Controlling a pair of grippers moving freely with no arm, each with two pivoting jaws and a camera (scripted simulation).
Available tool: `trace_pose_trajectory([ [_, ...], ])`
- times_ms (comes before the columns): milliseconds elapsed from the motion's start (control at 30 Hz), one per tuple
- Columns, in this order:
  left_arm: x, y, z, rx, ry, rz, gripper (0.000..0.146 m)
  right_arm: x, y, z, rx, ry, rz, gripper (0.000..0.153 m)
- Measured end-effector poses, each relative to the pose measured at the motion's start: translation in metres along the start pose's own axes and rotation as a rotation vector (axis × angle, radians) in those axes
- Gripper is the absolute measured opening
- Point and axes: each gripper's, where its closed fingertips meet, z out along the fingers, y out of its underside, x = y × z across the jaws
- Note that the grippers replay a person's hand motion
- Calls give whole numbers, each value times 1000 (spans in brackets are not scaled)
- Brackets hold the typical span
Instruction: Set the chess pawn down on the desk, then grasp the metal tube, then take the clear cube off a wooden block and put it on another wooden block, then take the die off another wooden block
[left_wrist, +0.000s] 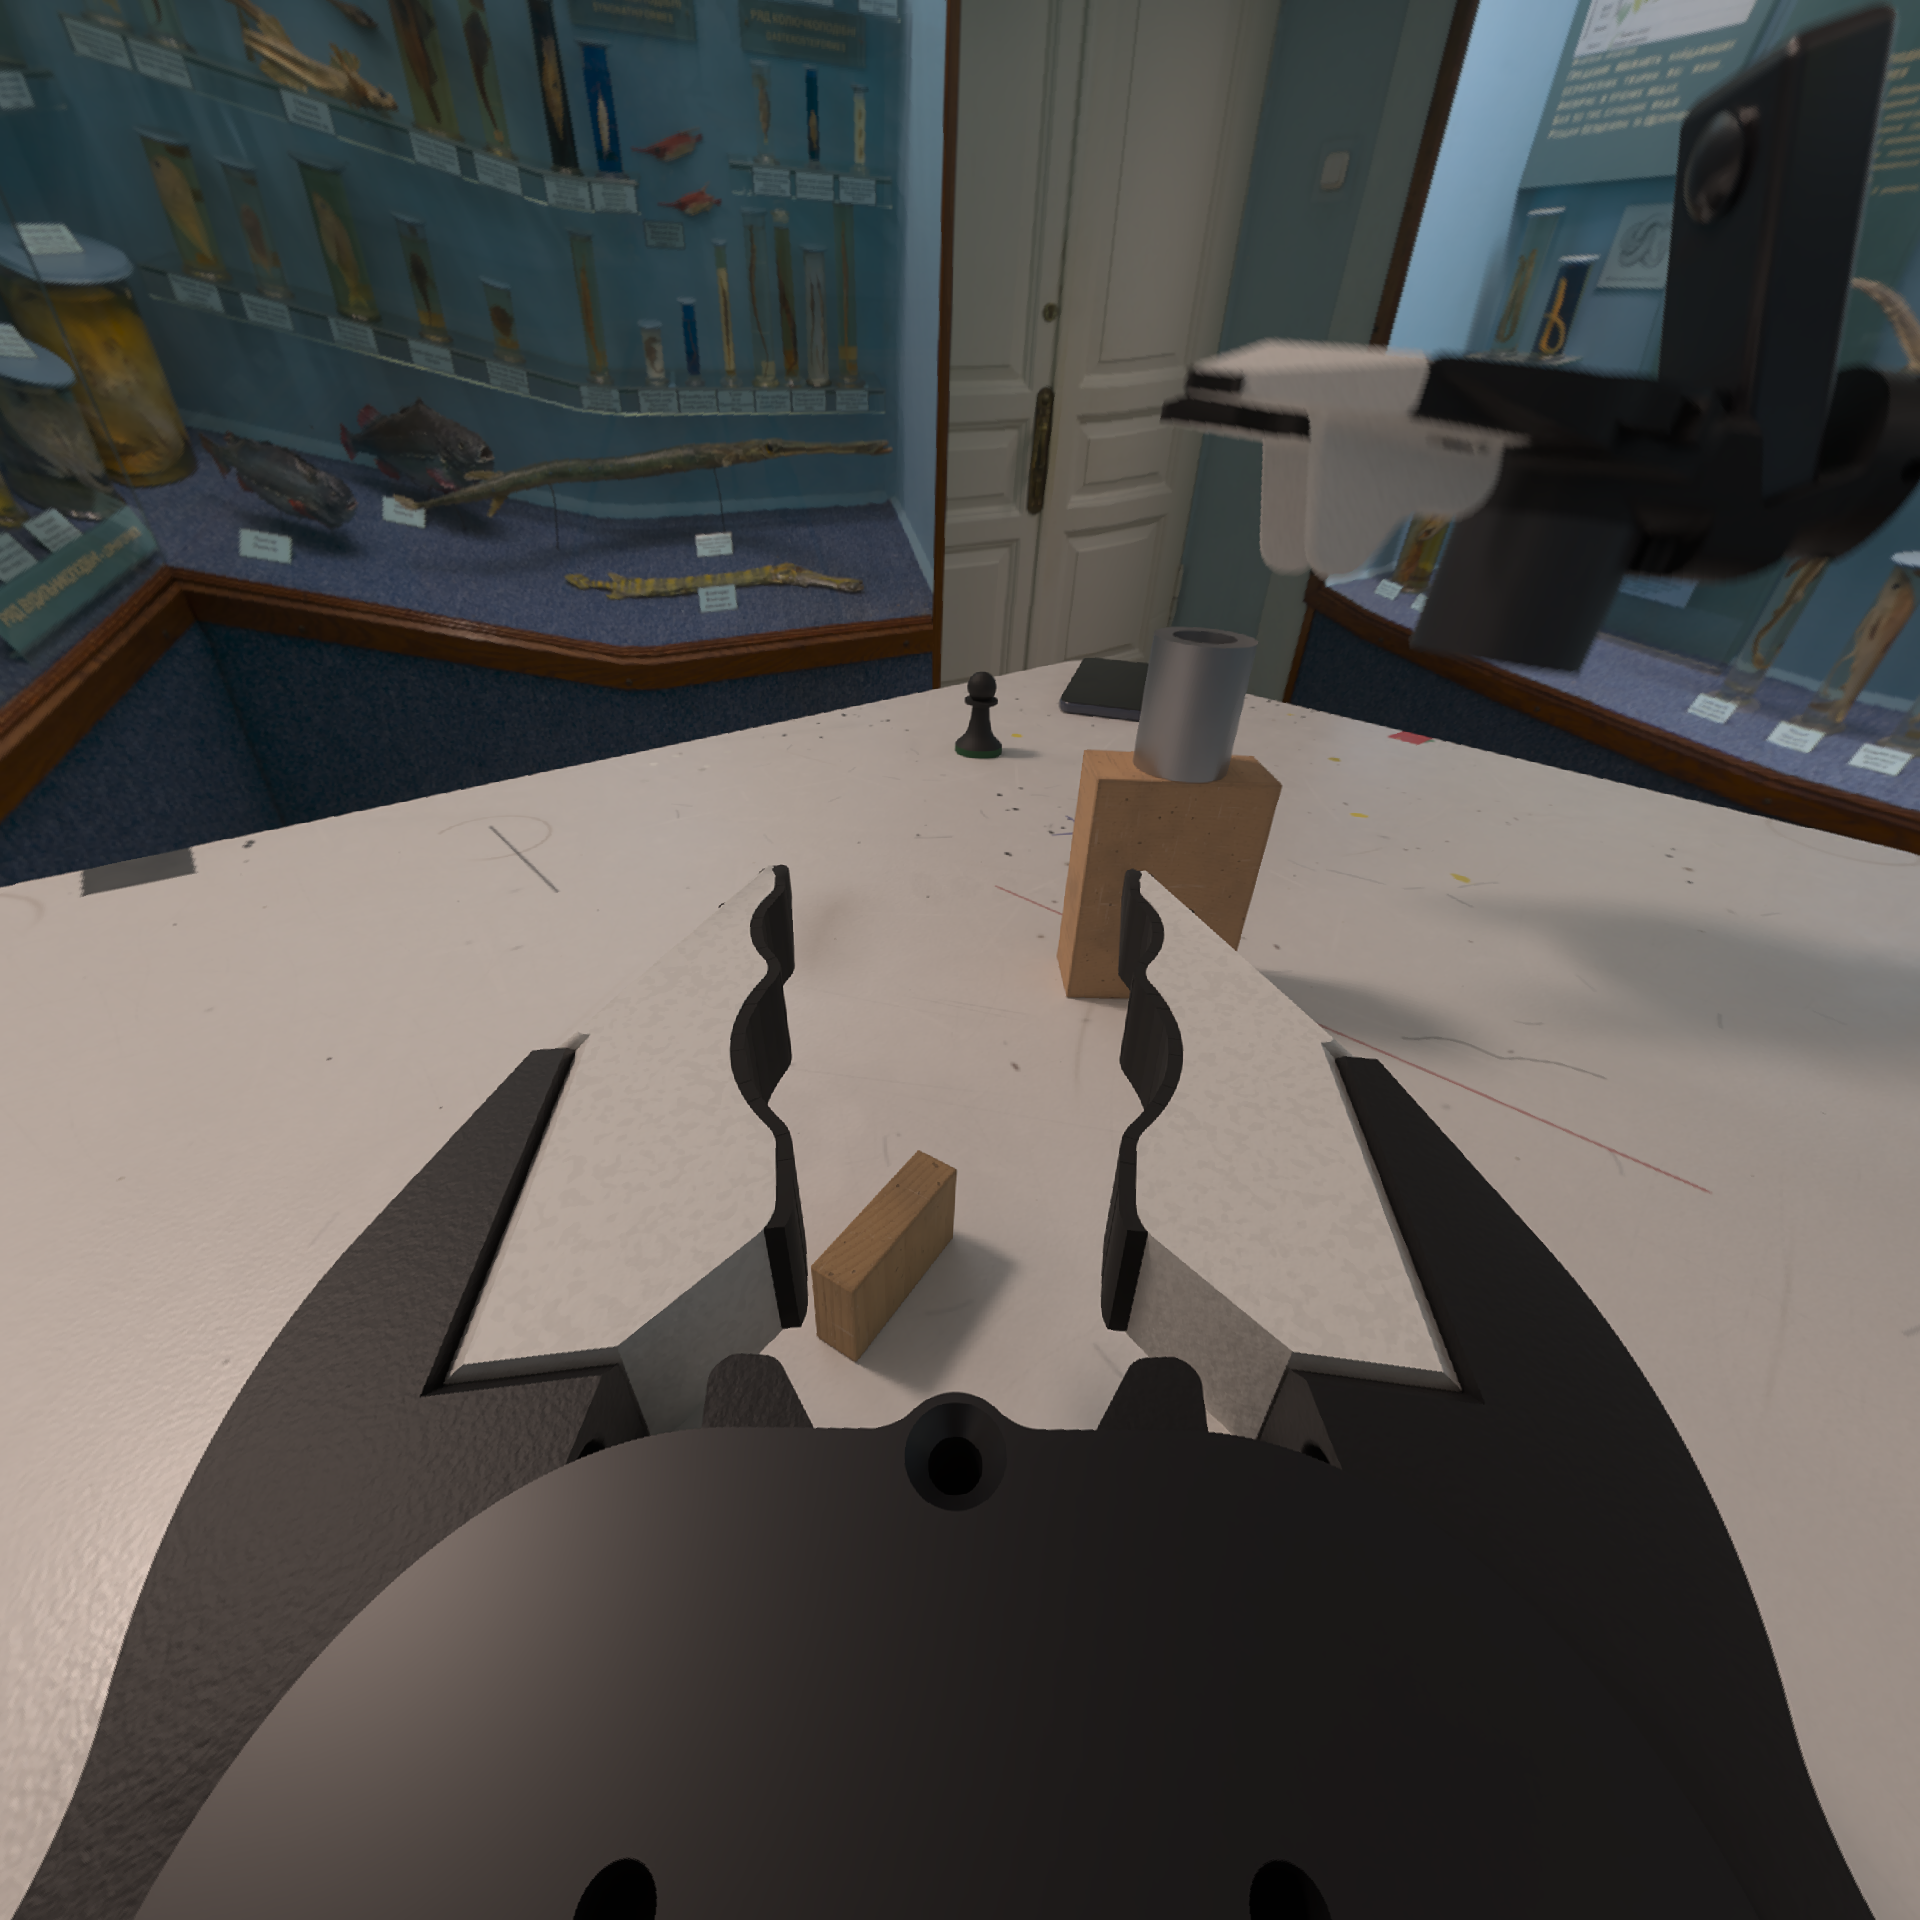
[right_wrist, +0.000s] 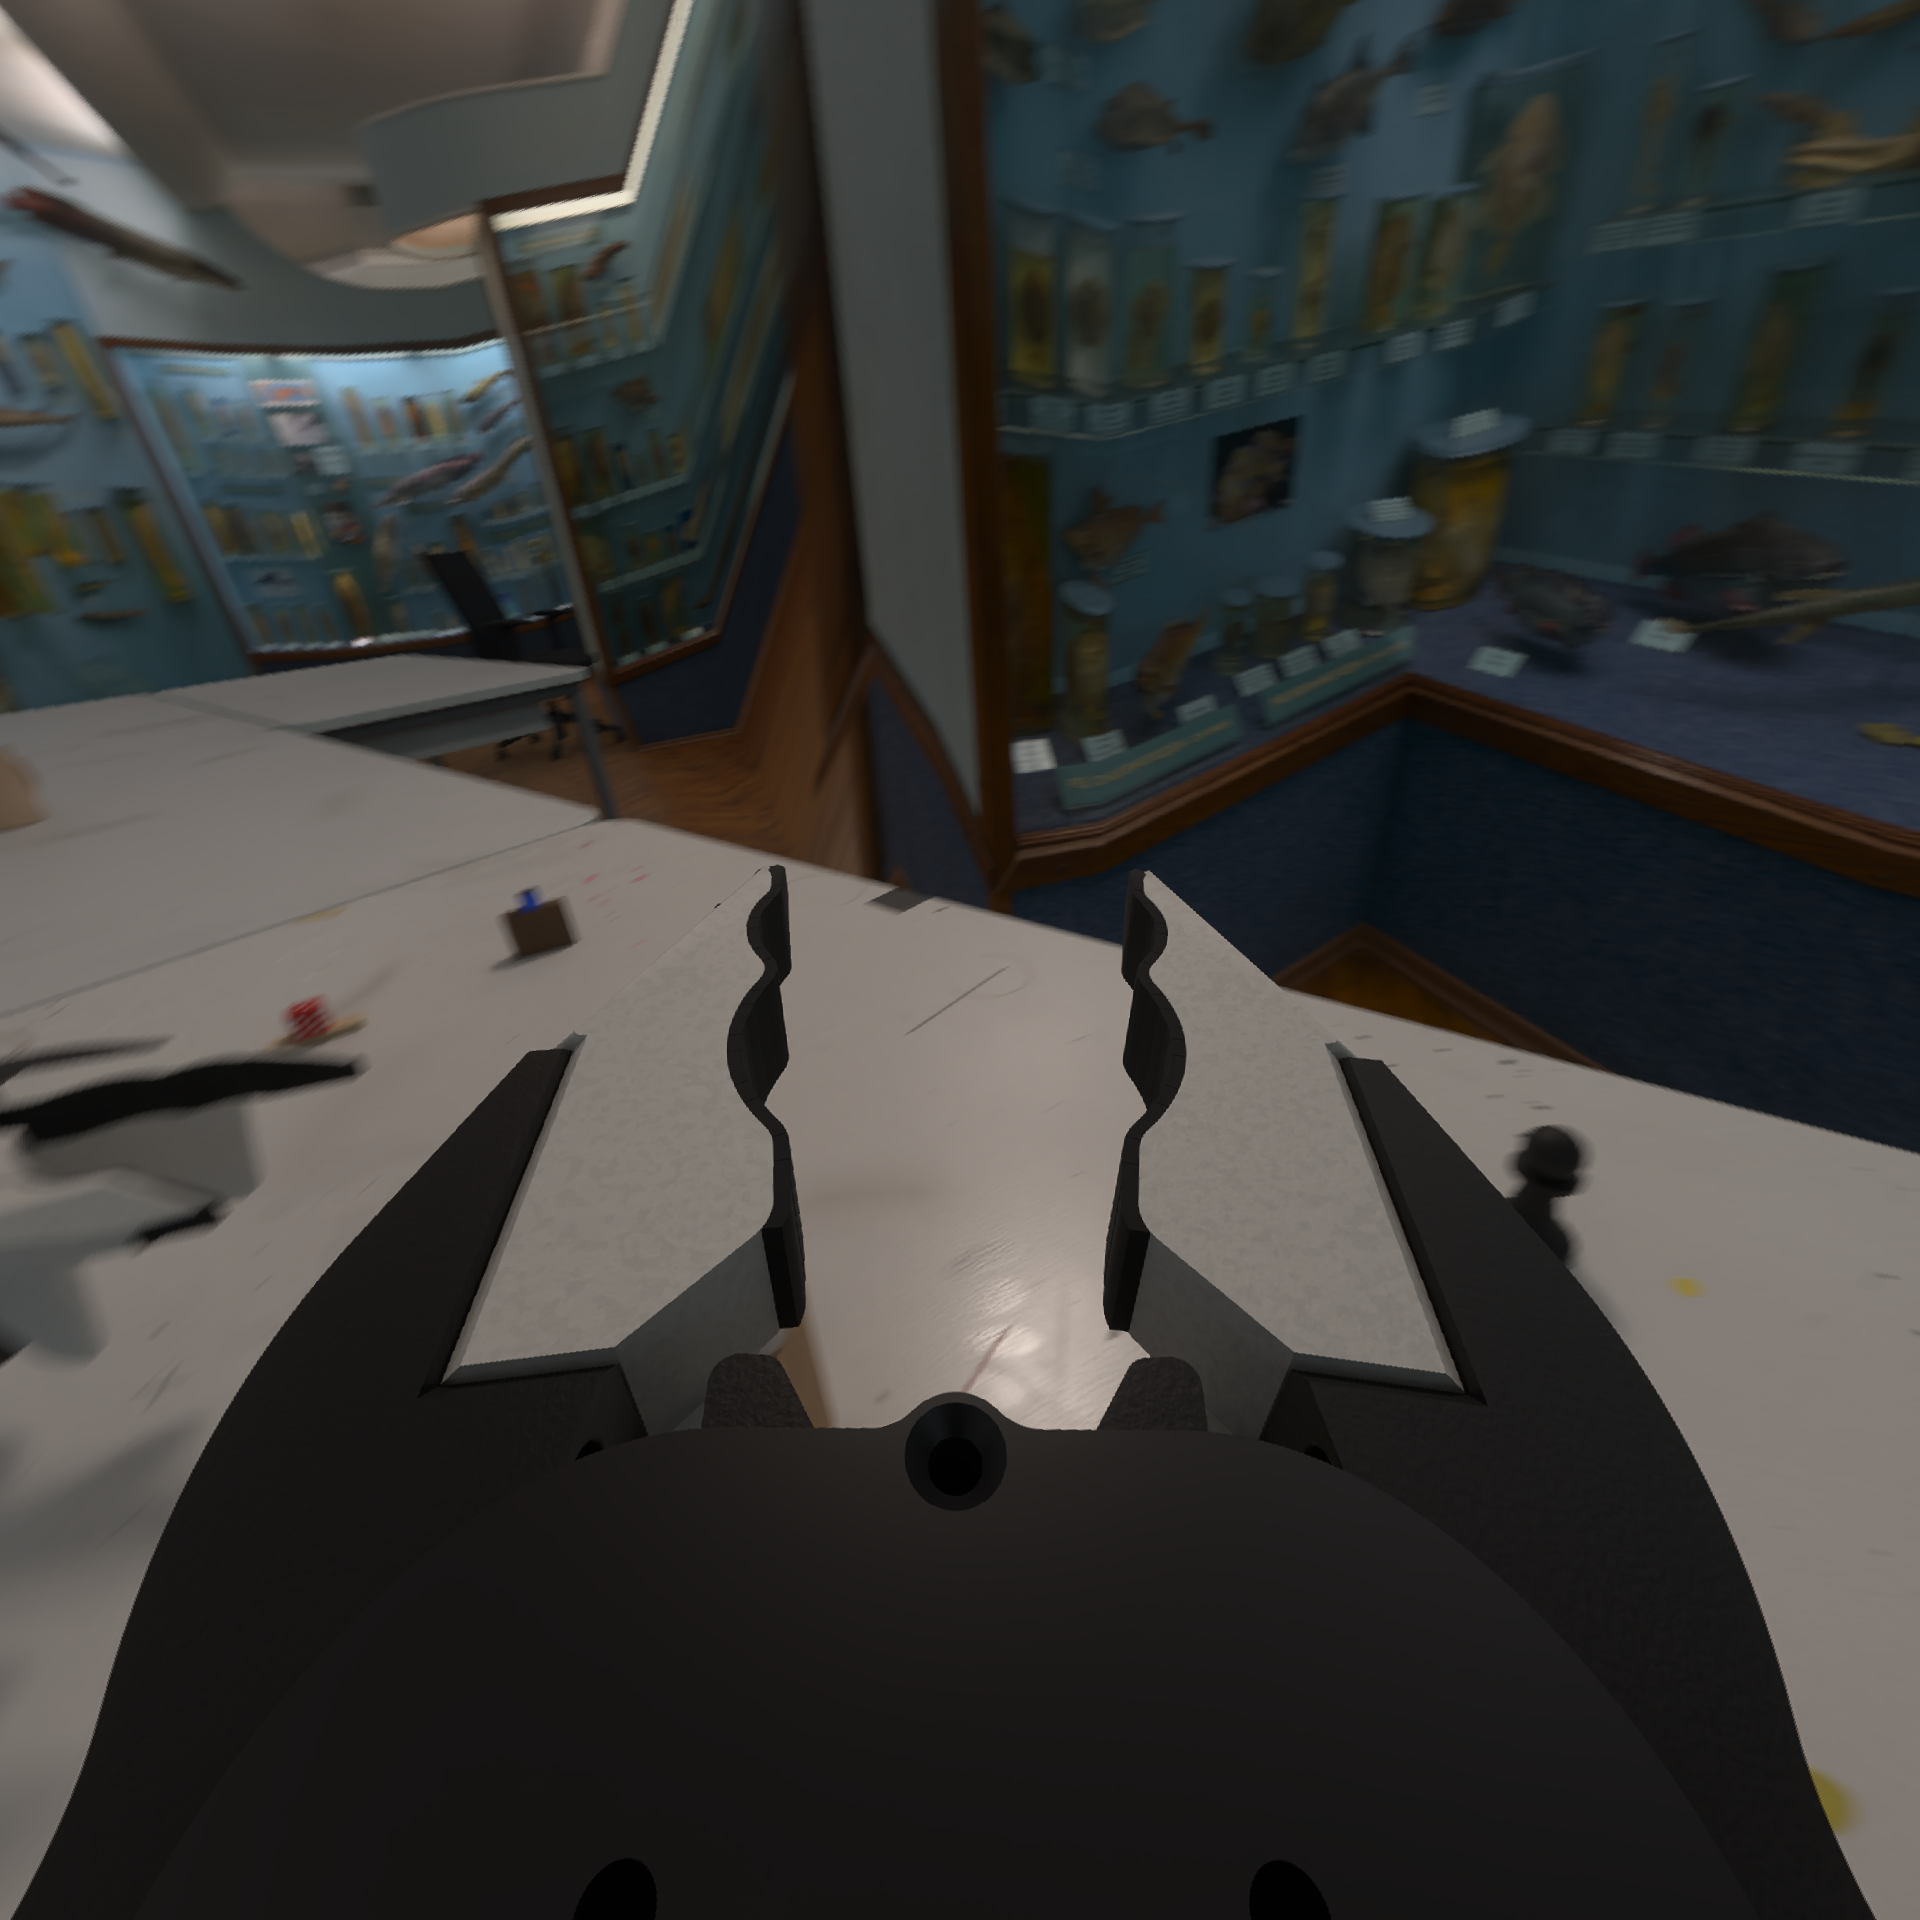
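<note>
Left gripper (left_wrist: 958, 883) spread wide and empty over white desk (left_wrist: 312, 1039), right gripper (right_wrist: 958, 883) likewise parted and empty, chess pawn (left_wrist: 979, 714) upright on desk, metal tube (left_wrist: 1193, 704) hollow, standing atop tall wooden block (left_wrist: 1164, 873), low wooden block (left_wrist: 883, 1252) bare between left fingers.

black pawn (left_wrist: 981, 717) upright on desk (left_wrist: 312, 1039)
</note>
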Motion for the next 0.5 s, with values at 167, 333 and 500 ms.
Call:
trace_pose_trajectory([
  [167, 1, -8, -4, 7, 23, 25, 63, -51, 61, -10, -63, -108, -6, 60],
  [333, -17, -43, -27, -40, 41, 110, 64, -58, 87, -11, -87, -130, 25, 49],
  [500, -111, -81, -62, -226, -179, 196, 64, -61, 90, -10, -95, -146, 16, 43],
])
